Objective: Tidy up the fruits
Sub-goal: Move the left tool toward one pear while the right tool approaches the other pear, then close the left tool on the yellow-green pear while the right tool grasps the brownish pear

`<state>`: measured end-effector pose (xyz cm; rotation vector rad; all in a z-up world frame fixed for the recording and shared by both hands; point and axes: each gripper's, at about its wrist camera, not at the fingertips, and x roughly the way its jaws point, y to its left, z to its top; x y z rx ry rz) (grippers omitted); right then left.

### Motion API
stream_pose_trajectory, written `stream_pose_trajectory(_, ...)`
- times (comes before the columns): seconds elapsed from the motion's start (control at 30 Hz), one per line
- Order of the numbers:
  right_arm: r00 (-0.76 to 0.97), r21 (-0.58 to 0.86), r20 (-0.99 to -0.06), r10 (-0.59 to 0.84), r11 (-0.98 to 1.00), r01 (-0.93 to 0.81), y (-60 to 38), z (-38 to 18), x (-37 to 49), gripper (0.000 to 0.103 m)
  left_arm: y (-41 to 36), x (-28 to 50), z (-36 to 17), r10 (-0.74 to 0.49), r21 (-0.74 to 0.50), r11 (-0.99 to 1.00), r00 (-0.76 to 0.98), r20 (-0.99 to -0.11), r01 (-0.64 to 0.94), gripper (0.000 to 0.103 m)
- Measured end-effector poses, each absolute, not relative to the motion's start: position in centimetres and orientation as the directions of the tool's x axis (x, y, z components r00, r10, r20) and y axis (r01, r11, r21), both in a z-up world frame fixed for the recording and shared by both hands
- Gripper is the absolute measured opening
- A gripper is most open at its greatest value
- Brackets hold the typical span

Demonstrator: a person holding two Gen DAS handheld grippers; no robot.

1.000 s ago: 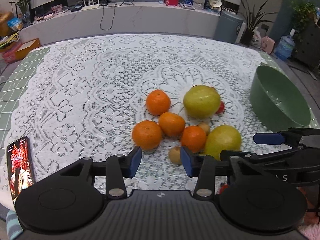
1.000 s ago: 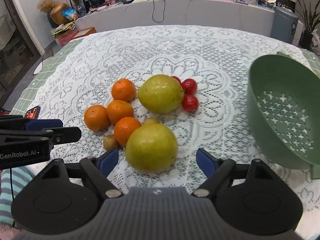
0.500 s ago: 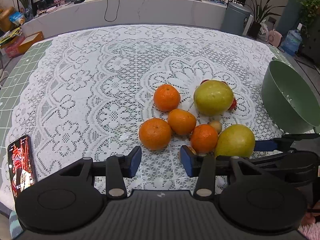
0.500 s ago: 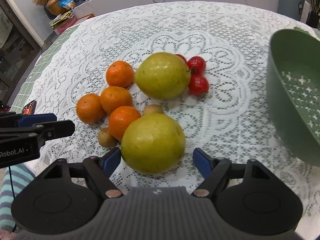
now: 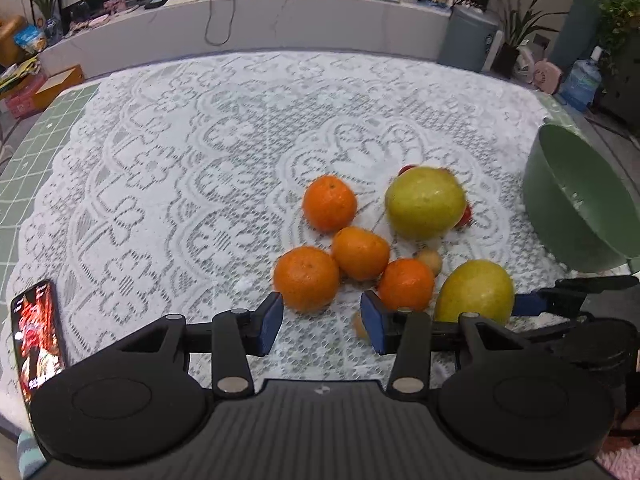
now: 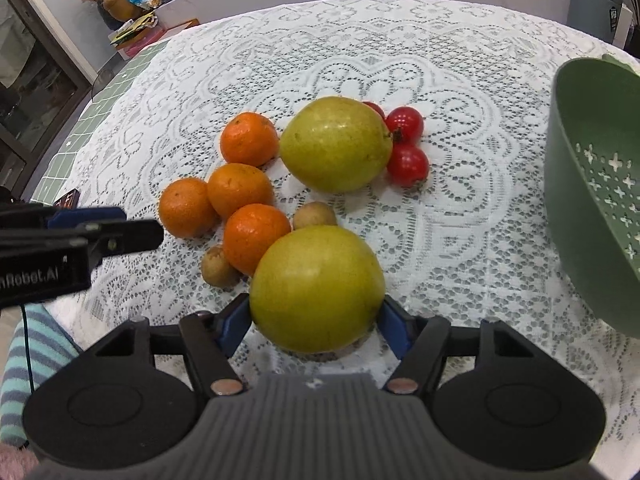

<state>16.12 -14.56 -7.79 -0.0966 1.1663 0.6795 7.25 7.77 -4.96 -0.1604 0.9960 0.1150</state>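
Several oranges (image 6: 240, 190) lie in a cluster on the lace cloth with two small brown fruits (image 6: 314, 216) and red tomatoes (image 6: 407, 164). A far yellow-green fruit (image 6: 335, 144) rests beside the tomatoes. The near yellow-green fruit (image 6: 316, 288) sits on the cloth between the jaws of my right gripper (image 6: 316, 320), which are closing, blue pads (image 6: 234, 320) against both its sides. In the left wrist view that fruit (image 5: 474, 292) shows beside the right gripper's finger (image 5: 532, 304). My left gripper (image 5: 322, 320) is open and holds nothing, just short of the nearest orange (image 5: 306, 278).
A green colander (image 6: 596, 184) stands tilted at the right of the table. A phone (image 5: 38, 340) with a lit screen lies near the front left edge. Bare lace cloth (image 5: 180, 160) stretches to the left and far side. A striped sleeve (image 6: 36, 344) shows at lower left.
My right gripper has sunk and moved forward around the near yellow-green fruit, and its jaws have narrowed onto it. The left gripper has barely moved and kept the same gap.
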Motion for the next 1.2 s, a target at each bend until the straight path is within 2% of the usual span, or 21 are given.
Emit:
stream_pose_trajectory(0.43,0.338,0.163,-0.858,0.386,0.830,-0.534,-16.6,-6.5,16.4,0.064,5.3,10.5,-4.6,-0.082,-0.116,0.993,0.620,-0.780,-0.015,0.054)
stream_pose_trajectory(0.67,0.395,0.101,-0.838,0.377,0.818,-0.566,-16.1,-6.3,16.3,0.066,3.6,12.8,-6.1,-0.120,-0.072,0.992,0.618,-0.777,0.102,0.065)
stream_pose_trajectory(0.8,0.394,0.111,-0.832,0.390,0.813,-0.571,-16.1,-6.4,16.7,0.066,3.1,13.7,-6.3,-0.158,-0.081,0.985,0.615,-0.772,0.151,0.079)
stream_pose_trajectory(0.93,0.389,0.118,-0.831,0.397,0.809,-0.576,-16.1,-6.5,16.8,0.067,2.3,15.0,-6.9,-0.141,-0.037,0.983,0.601,-0.787,0.182,0.079)
stream_pose_trajectory(1.2,0.357,0.159,-0.837,0.416,0.807,-0.568,-16.1,-7.0,17.2,0.067,1.8,17.2,-7.7,-0.129,-0.022,0.982,0.579,-0.805,0.188,0.080)
